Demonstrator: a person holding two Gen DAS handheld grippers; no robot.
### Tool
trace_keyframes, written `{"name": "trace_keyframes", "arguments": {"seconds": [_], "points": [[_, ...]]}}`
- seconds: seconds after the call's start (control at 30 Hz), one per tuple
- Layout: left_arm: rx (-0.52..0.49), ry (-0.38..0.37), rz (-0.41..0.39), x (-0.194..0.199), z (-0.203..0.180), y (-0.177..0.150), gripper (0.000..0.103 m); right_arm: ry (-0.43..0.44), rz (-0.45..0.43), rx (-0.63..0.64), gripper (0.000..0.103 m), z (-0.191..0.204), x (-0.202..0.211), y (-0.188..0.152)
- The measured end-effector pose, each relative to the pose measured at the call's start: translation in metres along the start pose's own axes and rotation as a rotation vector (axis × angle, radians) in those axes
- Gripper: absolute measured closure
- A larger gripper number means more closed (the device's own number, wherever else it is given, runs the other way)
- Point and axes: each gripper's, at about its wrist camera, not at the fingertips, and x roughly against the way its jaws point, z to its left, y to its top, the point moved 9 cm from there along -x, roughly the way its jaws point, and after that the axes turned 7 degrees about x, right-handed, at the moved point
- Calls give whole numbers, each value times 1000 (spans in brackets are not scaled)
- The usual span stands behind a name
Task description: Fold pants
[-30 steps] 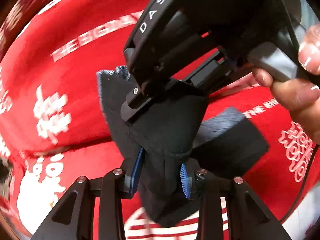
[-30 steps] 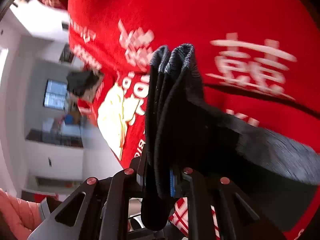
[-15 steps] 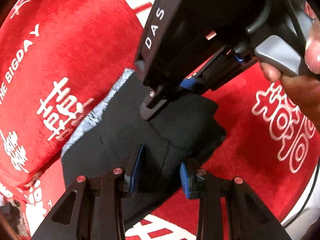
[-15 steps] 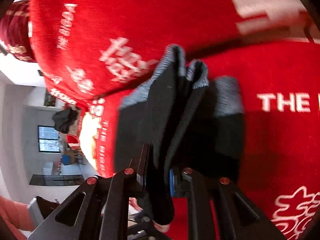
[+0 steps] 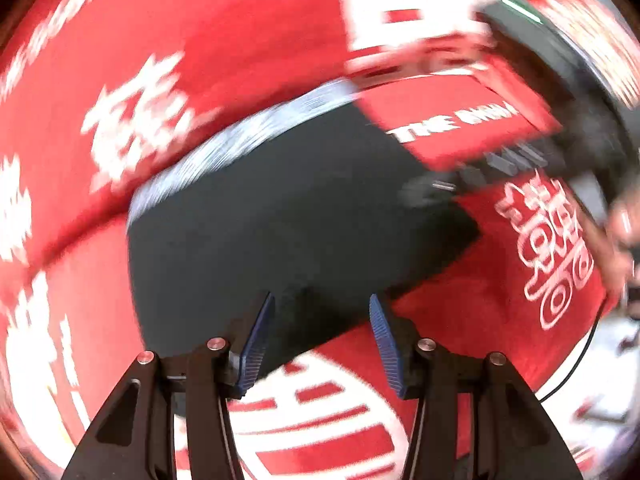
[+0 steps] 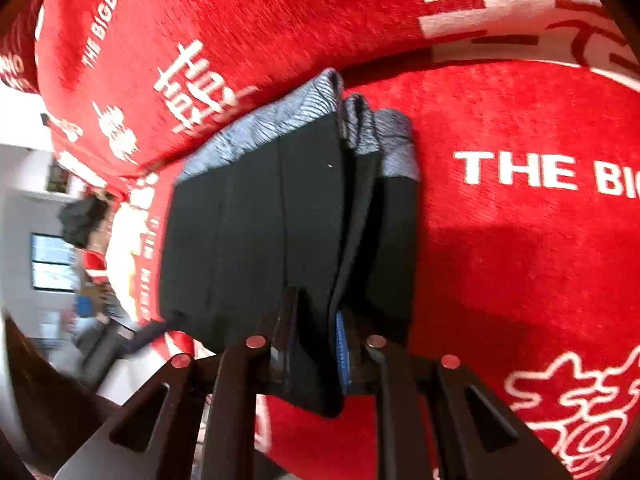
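We see the folded black pants (image 5: pixel 288 216) lying on the red printed blanket (image 5: pixel 248 40), their near edge between our left gripper (image 5: pixel 322 336)'s spread blue pads, which grip nothing. Our right gripper (image 6: pixel 316 344) pinches the layered fold of the pants (image 6: pixel 256 232). A grey waistband edges the far side. The left view is motion-blurred; the right gripper (image 5: pixel 560 92) there is smeared.
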Motion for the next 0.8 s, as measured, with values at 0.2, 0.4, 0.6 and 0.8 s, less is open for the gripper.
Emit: {"name": "trace_keyframes", "arguments": {"seconds": [0.2,0.4,0.6,0.8], "points": [[261,63,108,-11,69,-8,52,-103,-14,0,77,-7,4,-15],[336,71,123,-14,91,-11,52,-183,-9,-2,69,-9,15,-27],[342,64,123,-23,102,-5,43,-245,17,7,63,-8,19,-35],[372,60,121,-25,112,-9,19,-260,34,-26,60,-12,21,-46]]}}
